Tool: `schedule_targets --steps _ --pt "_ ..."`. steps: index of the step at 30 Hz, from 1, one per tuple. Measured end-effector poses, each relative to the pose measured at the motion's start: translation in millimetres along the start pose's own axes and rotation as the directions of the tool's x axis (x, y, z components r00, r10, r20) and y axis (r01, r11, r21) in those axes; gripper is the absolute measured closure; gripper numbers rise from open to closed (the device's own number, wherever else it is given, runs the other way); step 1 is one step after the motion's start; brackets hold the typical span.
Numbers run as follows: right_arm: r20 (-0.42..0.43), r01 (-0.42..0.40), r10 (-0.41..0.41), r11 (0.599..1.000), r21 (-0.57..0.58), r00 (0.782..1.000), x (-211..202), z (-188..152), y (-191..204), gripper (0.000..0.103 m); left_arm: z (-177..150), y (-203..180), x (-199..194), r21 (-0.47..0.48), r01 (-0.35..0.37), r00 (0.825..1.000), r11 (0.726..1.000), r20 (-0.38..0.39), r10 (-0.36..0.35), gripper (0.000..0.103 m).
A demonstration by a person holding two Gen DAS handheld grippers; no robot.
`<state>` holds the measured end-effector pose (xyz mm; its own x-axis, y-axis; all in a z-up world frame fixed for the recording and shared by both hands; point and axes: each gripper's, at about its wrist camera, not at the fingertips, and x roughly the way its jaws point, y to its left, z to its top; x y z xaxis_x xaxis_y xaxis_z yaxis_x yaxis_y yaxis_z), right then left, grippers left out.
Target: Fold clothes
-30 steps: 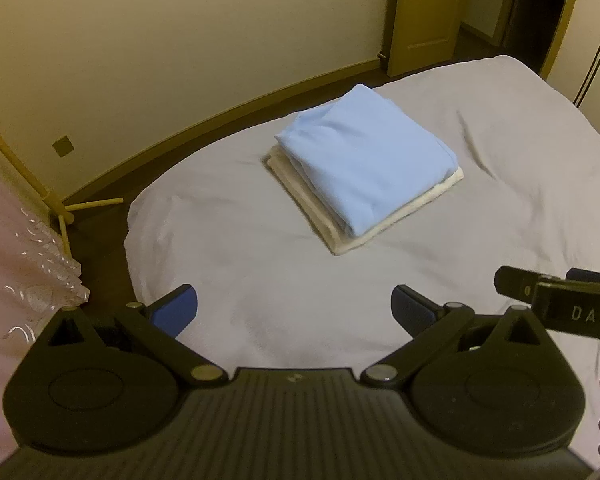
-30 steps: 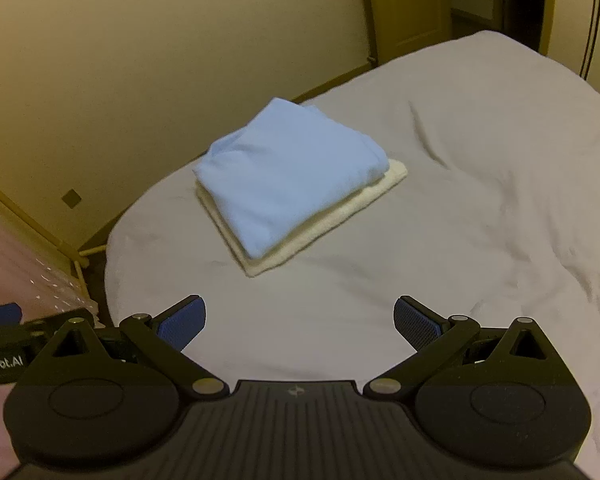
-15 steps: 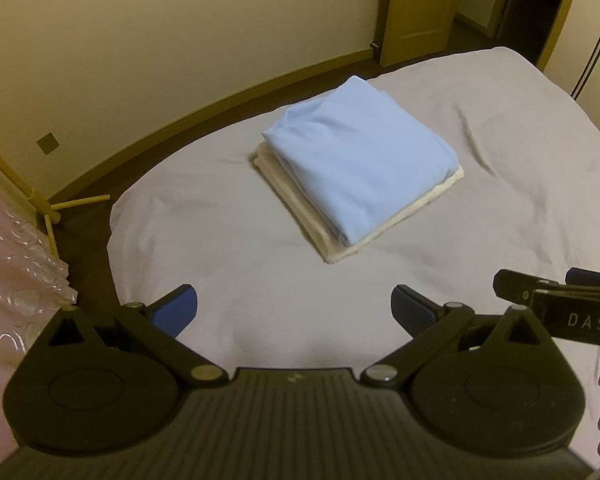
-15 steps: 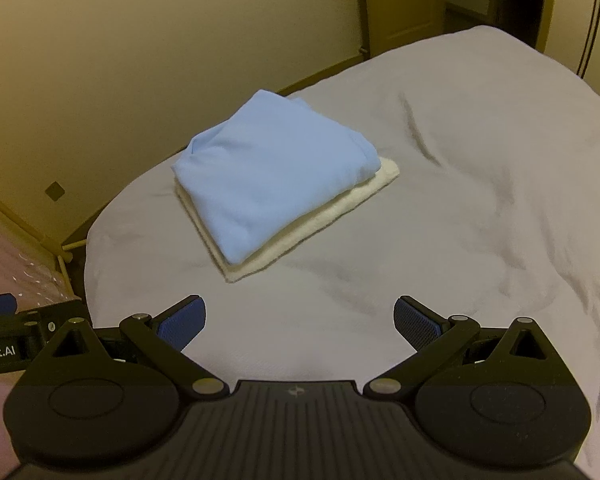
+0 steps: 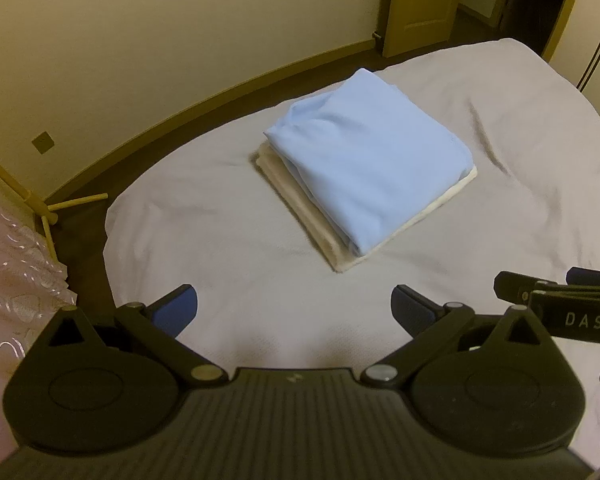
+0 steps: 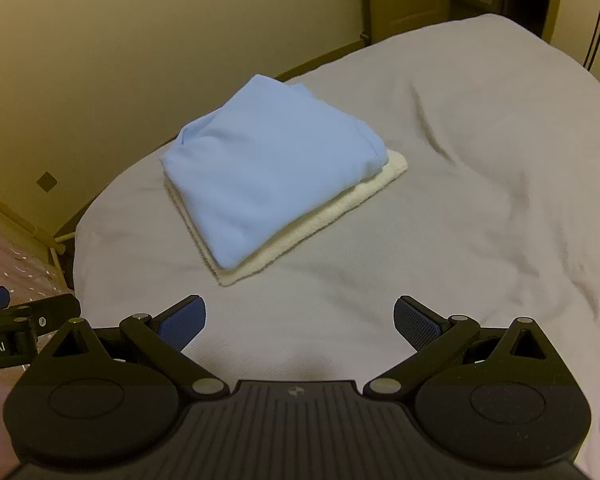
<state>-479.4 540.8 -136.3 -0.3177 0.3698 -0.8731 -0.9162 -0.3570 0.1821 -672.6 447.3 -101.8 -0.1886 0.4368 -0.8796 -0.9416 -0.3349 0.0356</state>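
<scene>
Where the blue garment (image 5: 374,164) covers it, only the cream towel's (image 5: 440,206) edges show.

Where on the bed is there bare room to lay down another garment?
The bed sheet is bare right of the folded blue garment and between the stack and both open grippers. The stack sits toward the bed's left edge, so room is tighter there.

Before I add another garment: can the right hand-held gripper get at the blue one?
Probably yes: the right hand-held gripper is open, and only bare bed lies between it and the blue garment.
</scene>
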Motion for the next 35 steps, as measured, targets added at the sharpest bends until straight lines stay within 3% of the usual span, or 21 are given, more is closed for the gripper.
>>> schedule_targets --steps 25,35 --pt "-0.022 0.025 -0.024 1.000 0.018 0.999 33 29 -8 0.000 28 4 44 0.007 0.019 0.998 1.000 -0.058 -0.019 0.001" --pt "0.001 0.019 -0.019 1.000 0.017 1.000 24 30 -5 0.000 31 5 30 0.019 0.033 0.999 0.999 -0.003 -0.033 0.001"
